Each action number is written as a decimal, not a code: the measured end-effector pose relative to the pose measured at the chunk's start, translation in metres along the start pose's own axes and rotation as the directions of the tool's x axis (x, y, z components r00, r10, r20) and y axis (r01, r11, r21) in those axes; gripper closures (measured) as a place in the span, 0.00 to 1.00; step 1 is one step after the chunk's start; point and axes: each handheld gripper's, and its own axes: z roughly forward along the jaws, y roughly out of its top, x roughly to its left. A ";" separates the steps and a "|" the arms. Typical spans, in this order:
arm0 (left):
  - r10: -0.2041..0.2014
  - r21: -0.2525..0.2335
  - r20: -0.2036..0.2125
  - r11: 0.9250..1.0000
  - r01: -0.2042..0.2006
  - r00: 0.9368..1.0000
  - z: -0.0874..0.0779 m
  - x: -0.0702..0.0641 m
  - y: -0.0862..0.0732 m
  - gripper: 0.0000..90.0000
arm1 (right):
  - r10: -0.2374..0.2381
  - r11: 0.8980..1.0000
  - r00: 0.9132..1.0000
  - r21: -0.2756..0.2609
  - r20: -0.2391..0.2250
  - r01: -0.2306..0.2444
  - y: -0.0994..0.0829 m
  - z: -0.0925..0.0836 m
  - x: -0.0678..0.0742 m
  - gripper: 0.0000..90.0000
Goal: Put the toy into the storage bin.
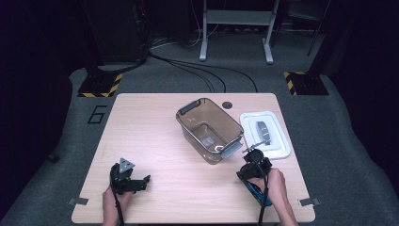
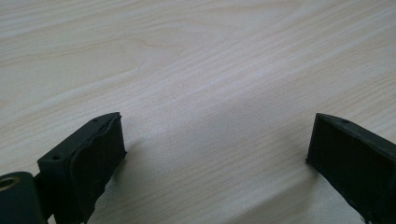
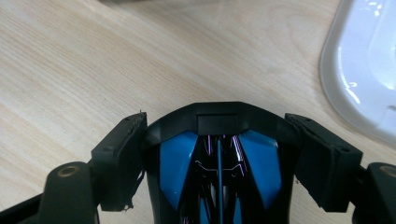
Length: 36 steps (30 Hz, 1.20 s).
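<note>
The right gripper [image 3: 219, 158] pinches a black-and-blue tool [image 3: 219, 163] at the near right of the bench [image 1: 155, 141], just near of the white lid [image 1: 266, 134], apparently to lift it, while the left gripper [image 2: 215, 154], spread and empty, rests near left.

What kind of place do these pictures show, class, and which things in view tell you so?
Probably a lab or studio set up for recording. A wooden table stands on grey carpet in a dark room, black-and-yellow hazard-striped stand bases flank it, and cables trail across the floor behind, by a grey metal frame.
</note>
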 end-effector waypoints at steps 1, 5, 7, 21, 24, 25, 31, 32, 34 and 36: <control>0.000 0.000 0.000 1.000 0.000 1.000 0.000 0.000 0.000 0.04 | -0.007 1.000 1.000 -0.005 0.005 0.007 0.000 -0.002 0.000 0.26; 0.001 0.000 0.000 1.000 -0.001 1.000 0.000 0.000 0.000 0.04 | -0.006 1.000 1.000 -0.012 0.015 0.006 0.001 -0.010 0.000 0.26; 0.000 0.000 0.000 1.000 0.000 1.000 0.000 0.000 0.000 0.04 | -0.016 1.000 1.000 -0.016 0.013 0.016 0.001 -0.014 0.000 0.26; 0.002 -0.002 -0.001 1.000 -0.002 1.000 0.000 0.000 0.000 0.04 | -0.017 0.997 0.999 -0.070 0.030 0.019 0.003 -0.043 -0.006 0.27; 0.001 0.000 0.000 1.000 -0.001 1.000 0.000 0.000 0.000 0.04 | -0.011 0.996 0.999 -0.086 0.031 0.013 0.004 -0.049 -0.007 0.27; 0.000 0.000 0.000 1.000 0.000 1.000 0.000 0.000 0.000 0.04 | -0.014 0.996 0.999 -0.087 0.034 0.017 0.004 -0.051 -0.008 0.27; 0.000 0.000 0.000 1.000 0.000 1.000 0.000 0.000 0.000 0.04 | -0.020 0.996 0.999 -0.091 0.044 0.024 0.006 -0.060 -0.010 0.27; 0.002 -0.003 -0.001 1.000 -0.002 1.000 0.000 0.000 0.000 0.04 | -0.016 0.995 0.999 -0.097 0.044 0.020 0.006 -0.061 -0.010 0.27; 0.001 -0.002 -0.001 1.000 -0.001 1.000 0.000 0.000 0.000 0.04 | -0.017 0.995 0.999 -0.093 0.050 0.021 0.007 -0.065 -0.011 0.27; 0.000 0.000 0.000 1.000 0.000 1.000 0.000 0.000 0.000 0.04 | -0.018 0.995 0.999 -0.094 0.051 0.023 0.009 -0.068 -0.012 0.27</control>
